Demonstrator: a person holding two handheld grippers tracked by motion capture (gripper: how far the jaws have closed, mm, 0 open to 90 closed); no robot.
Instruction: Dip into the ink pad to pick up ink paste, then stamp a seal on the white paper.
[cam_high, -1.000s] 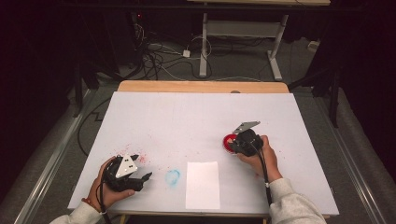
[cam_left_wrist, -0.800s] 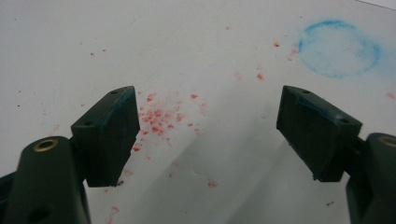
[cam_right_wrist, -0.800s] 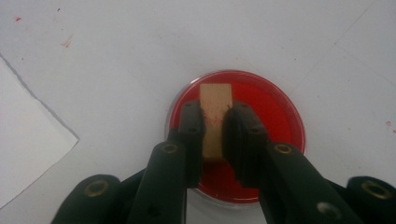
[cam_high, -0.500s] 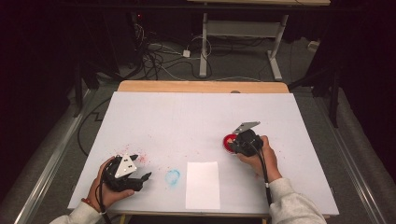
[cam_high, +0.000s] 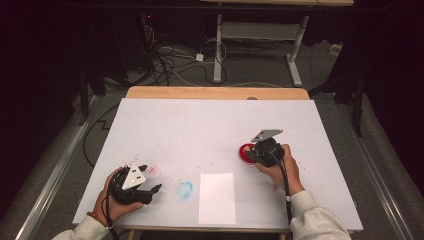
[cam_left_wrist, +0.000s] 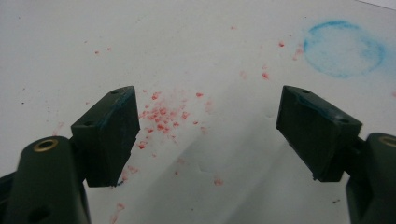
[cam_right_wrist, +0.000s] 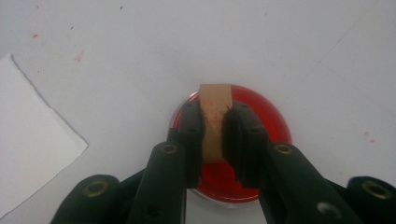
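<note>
A small round dish of red ink (cam_right_wrist: 264, 126) (cam_high: 246, 151) sits on the white table cover right of centre. My right gripper (cam_right_wrist: 215, 135) (cam_high: 257, 156) hangs over the dish, shut on a tan wooden block (cam_right_wrist: 215, 112) that stands upright between its jaws, above the red surface. Near the front left edge, my left gripper (cam_left_wrist: 208, 135) (cam_high: 150, 187) is open with nothing between its pads (cam_left_wrist: 114, 128). It points at a scatter of red specks (cam_left_wrist: 161, 116) and a blue ring print (cam_left_wrist: 344, 47) (cam_high: 185, 189).
A white sheet of paper (cam_high: 217, 198) (cam_right_wrist: 32, 135) lies at the front middle, between the two hands. The table cover (cam_high: 210, 125) stretches back to a wooden edge (cam_high: 215, 92). Cables and a desk frame stand on the floor behind.
</note>
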